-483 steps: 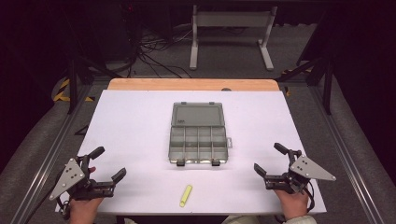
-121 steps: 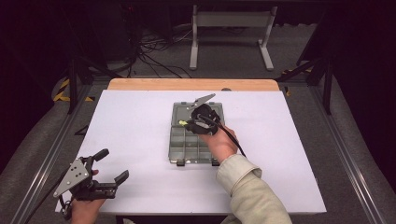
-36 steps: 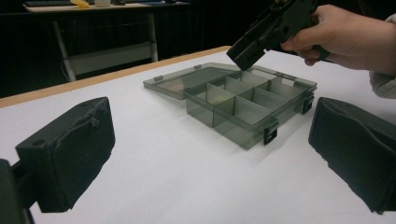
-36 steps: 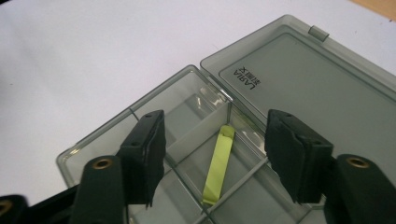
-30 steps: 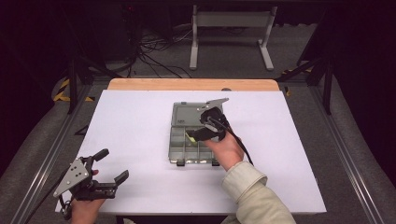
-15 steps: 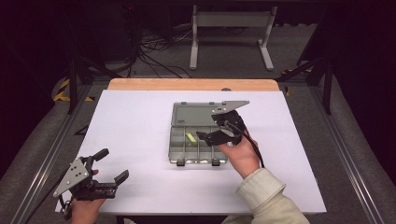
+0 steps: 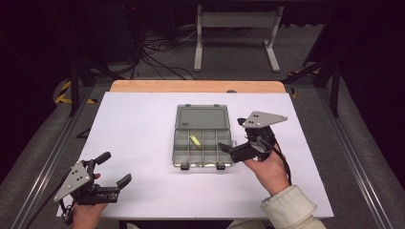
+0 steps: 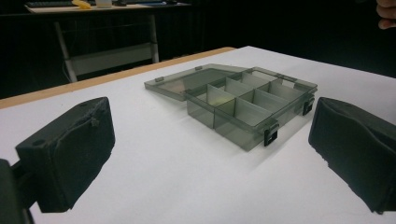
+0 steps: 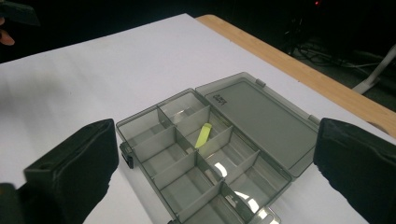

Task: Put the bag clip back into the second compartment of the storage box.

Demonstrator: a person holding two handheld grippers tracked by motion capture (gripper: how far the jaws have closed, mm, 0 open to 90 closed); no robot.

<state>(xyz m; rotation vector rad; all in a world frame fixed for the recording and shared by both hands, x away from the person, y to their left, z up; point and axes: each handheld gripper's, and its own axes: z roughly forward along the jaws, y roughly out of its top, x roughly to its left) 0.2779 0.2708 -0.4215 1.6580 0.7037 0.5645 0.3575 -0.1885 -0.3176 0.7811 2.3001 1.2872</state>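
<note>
While jaws gape, yellow piece (image 9: pixel 203 135) between, apart

open organizer box (image 7: pixel 203 136) mid-table, bare table (image 7: pixel 133 129) around

Grey compartment box (image 7: pixel 202 141) open mid-table, lid laid flat on the far side. Yellow-green piece (image 7: pixel 195 140) lying in an upper-row cell. Right gripper (image 7: pixel 232 137) just beside the box's right edge, jaws apart. Left gripper (image 7: pixel 113 168) resting near the front left corner, jaws apart.
</note>
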